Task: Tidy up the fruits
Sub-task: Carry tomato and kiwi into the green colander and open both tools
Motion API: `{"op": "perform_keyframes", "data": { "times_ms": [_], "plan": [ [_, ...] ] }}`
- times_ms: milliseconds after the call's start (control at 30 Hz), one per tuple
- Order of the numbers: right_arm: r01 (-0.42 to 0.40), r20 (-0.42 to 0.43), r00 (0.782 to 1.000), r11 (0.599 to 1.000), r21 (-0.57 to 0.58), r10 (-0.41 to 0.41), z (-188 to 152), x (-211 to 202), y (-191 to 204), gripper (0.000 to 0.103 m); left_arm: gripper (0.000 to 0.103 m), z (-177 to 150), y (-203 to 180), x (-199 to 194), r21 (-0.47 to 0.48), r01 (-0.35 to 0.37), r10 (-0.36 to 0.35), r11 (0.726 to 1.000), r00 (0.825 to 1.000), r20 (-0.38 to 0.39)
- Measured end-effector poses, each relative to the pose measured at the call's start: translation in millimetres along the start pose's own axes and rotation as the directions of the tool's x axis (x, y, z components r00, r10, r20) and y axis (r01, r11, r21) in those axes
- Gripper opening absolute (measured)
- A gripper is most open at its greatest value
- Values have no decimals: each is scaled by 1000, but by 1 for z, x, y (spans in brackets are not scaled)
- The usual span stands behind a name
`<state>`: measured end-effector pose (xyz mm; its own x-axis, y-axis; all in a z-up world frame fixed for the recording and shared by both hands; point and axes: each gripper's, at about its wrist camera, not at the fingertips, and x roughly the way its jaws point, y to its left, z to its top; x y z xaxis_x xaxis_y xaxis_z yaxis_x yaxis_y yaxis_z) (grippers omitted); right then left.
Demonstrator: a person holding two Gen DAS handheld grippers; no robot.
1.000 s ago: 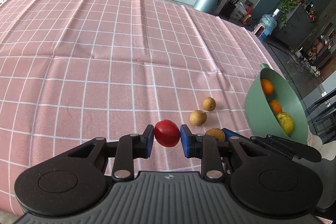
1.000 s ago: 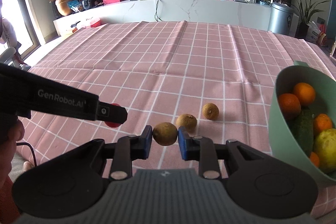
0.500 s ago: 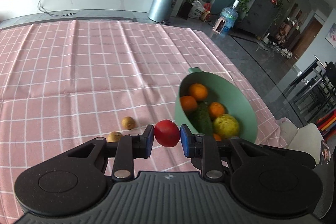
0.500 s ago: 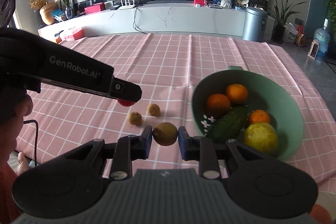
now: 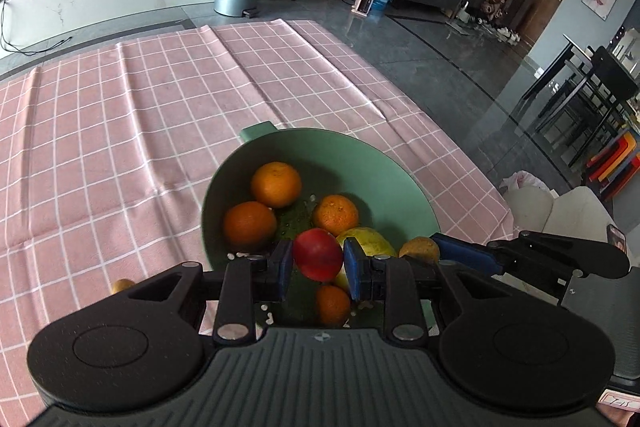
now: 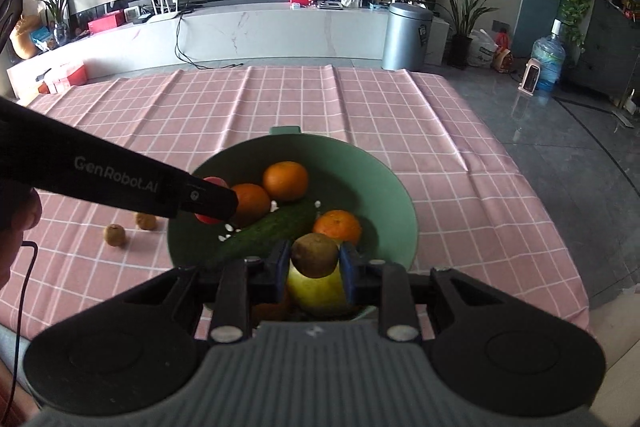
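Both fruits are at the drop-off step. The left claw (image 5: 318,263) pinches a red fruit (image 5: 318,254) above the near side of the green bowl (image 5: 400,179), which sits on the pink checked tabletop (image 5: 120,131). The right claw (image 6: 314,262) pinches a brown fruit (image 6: 315,254) over the same bowl, above a yellow fruit (image 6: 316,291) and beside a cucumber (image 6: 276,227). Two more brown fruits (image 6: 115,235) lie on the cloth left of the bowl. Next, each claw needs to spread so its fruit settles among the oranges (image 6: 285,181) without bouncing out.
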<state>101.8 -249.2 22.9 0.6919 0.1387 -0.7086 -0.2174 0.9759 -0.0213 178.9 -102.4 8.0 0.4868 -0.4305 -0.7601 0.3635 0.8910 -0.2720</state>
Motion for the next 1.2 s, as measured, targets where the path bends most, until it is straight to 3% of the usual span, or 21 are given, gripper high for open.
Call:
{"op": "perform_keyframes", "data": {
  "times_ms": [533,967,1200],
  "plan": [
    [28,-89,995,989,-145,-41,19,73,-20,22,30,28,1,74,24,2,1,1000,994,-106],
    [18,-116,993,989,-144,-35,19,86,-25,22,32,30,0,92,42,1,4,999,992,-129],
    [33,-121,991,990,-139,-50,19,84,-26,25,47,31,2,89,14,11,-9,1000,991,-131]
  ]
}}
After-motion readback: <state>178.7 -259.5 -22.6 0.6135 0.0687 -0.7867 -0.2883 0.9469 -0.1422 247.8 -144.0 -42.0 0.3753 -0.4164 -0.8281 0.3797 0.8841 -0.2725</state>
